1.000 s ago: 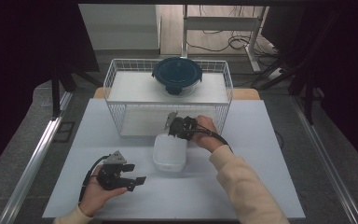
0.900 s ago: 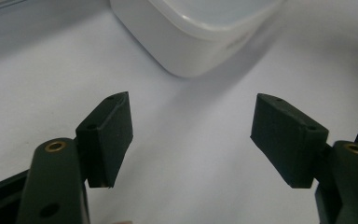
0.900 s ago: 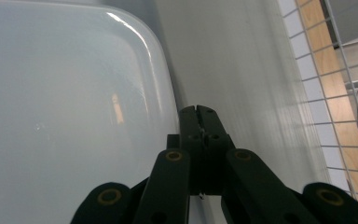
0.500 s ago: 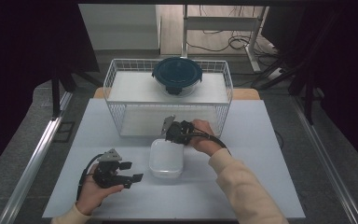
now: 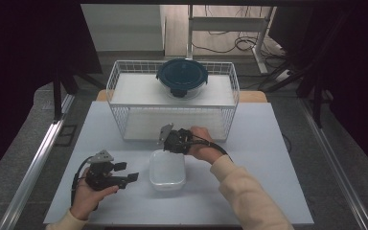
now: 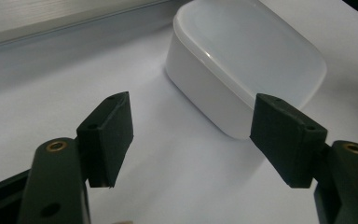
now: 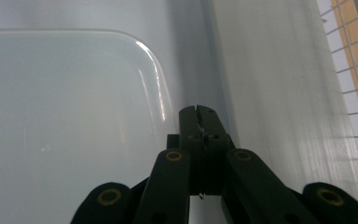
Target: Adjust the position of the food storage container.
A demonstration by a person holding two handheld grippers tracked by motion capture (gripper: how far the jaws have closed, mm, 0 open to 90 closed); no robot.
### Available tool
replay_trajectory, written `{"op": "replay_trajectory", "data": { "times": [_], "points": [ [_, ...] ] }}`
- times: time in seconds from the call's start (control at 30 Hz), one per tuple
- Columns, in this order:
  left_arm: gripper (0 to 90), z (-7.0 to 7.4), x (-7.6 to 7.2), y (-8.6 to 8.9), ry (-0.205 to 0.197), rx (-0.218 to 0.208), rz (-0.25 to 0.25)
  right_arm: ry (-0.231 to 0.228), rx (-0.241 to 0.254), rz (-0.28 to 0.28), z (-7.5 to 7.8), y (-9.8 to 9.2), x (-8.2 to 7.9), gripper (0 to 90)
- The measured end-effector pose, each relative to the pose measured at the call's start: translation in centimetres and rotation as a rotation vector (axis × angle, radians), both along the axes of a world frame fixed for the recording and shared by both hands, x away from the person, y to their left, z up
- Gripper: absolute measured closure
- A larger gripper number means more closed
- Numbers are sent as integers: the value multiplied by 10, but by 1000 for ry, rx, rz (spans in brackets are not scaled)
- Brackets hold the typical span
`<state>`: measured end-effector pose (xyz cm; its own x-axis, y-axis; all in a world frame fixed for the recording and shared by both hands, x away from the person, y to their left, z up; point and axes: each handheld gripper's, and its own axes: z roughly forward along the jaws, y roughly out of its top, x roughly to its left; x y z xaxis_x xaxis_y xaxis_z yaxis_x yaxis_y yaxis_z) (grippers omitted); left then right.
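Translucent white rounded-rectangular plastic container [image 5: 167,169] lies on the pale tabletop [image 5: 268,158], between the two grippers and in front of the white wire basket [image 5: 124,91]. Whether it wears a lid is hard to tell, and in the right gripper view its far edges run out of frame. Dark surroundings hide most of the room; cables lie on the floor beyond. A round glass bowl with a dark blue lid [image 5: 181,77] sits on the basket's top. The right gripper [image 7: 198,112], jaws closed on nothing, hovers at the container's far edge. The left gripper [image 6: 191,133], jaws apart and empty, points at the container from just beside it.
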<state>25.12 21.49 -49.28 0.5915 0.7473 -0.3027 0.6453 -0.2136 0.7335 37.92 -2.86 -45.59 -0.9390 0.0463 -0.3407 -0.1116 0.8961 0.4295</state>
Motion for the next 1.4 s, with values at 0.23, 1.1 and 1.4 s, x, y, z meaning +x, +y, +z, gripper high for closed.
{"op": "replay_trajectory", "data": {
  "times": [0.23,1.1,1.4],
  "points": [
    [290,-1,0,-1,2,2,-1,29,3,5,1,-3,-9,899],
    [287,-2,2,1,1,8,18,155,349,-365,20,-81,-38,870],
    [282,-5,2,1,14,9,38,210,529,-555,5,-134,-69,397]
  ]
}}
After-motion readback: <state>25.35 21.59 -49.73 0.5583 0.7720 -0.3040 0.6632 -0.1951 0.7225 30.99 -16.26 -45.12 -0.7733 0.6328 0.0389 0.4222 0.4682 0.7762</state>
